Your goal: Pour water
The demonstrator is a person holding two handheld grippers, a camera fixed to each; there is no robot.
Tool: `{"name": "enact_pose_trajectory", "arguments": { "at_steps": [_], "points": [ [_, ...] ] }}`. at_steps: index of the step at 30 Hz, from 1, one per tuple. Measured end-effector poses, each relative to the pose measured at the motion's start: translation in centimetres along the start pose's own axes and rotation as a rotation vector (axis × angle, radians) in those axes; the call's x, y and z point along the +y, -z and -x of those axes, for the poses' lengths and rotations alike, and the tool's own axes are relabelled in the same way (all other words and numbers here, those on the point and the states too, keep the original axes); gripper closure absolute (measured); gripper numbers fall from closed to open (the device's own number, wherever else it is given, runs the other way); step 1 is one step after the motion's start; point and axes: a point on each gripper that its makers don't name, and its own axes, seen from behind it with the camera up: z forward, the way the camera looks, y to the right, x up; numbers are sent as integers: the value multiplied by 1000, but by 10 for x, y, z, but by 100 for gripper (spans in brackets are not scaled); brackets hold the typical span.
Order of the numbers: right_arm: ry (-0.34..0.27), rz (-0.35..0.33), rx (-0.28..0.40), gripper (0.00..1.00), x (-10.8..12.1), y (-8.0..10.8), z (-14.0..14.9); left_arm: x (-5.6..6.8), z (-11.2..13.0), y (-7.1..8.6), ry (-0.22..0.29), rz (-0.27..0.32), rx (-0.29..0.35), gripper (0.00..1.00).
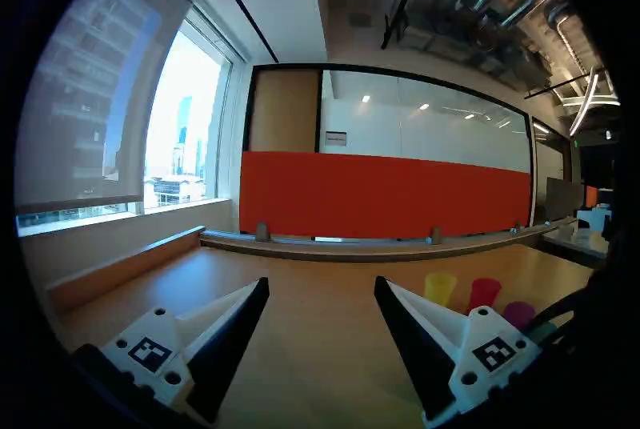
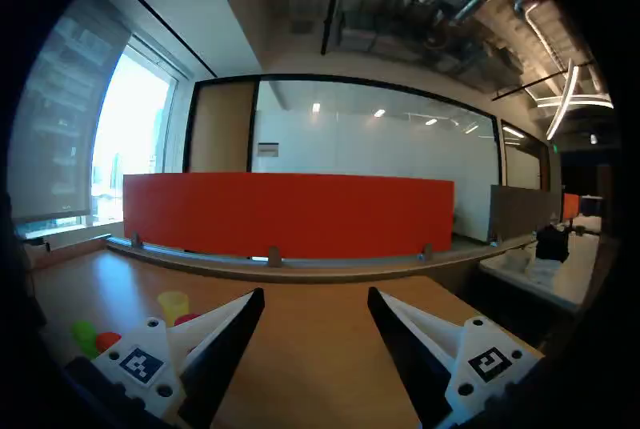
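My left gripper hovers open over the wooden table, nothing between its fingers. To its right stand a yellow cup, a pink-red cup and a purple cup, partly hidden behind the right finger. My right gripper is open too and holds nothing. Left of it in the right gripper view I see a yellow cup, a red cup behind the left finger, a green cup and an orange-red cup.
An orange divider panel runs along the table's far edge, with a glass wall behind it. A window lies to the left. Another desk with dark items stands at the right.
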Motion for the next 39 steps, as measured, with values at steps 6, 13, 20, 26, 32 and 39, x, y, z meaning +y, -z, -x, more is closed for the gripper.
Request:
{"name": "enact_pose_trajectory", "arguments": {
  "at_steps": [6,13,20,26,32,39],
  "points": [
    [18,18,-3,0,-1,-1,2,0,6,3,-54,-15,20,2],
    [13,35,-6,0,-5,1,3,-7,25,3,-74,-36,14,2],
    [9,50,-34,0,-6,2,13,-6,31,1,-60,-37,30,2],
    [25,59,-40,0,-6,3,17,-7,38,-5,-53,-41,32,2],
    [30,69,-44,0,-2,5,18,-7,50,-9,-51,-42,29,2],
    [37,85,-38,0,5,9,14,-7,55,-10,-31,-32,28,2]
  ]
}}
